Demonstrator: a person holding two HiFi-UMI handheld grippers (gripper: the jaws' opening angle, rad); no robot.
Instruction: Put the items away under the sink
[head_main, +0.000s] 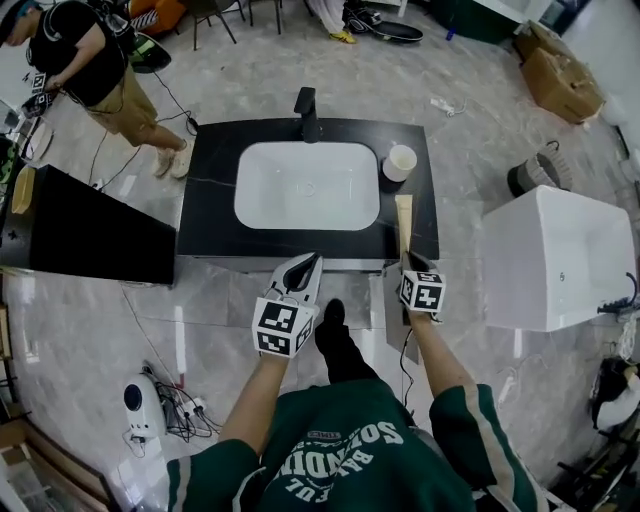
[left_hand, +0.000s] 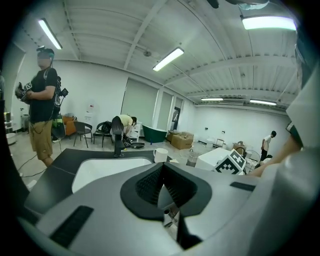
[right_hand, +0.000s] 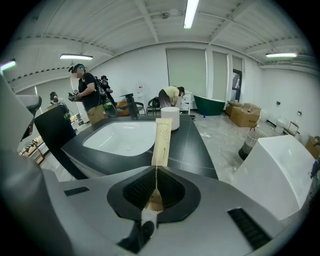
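Right gripper (right_hand: 154, 181) pinches the near end of the slim beige packet (right_hand: 162, 141) beside the sink (head_main: 308, 185), left gripper (head_main: 302, 272) clenched on nothing, and a firm, level carry down to the cabinet looks best.

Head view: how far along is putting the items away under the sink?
Nothing shows as stowed; the space under the sink is out of sight. In hand: the right tongs are shut on a tan packet, which points out over the black counter. Left to do: that packet, then the white cup standing beside the sink. The left tongs are shut and empty.
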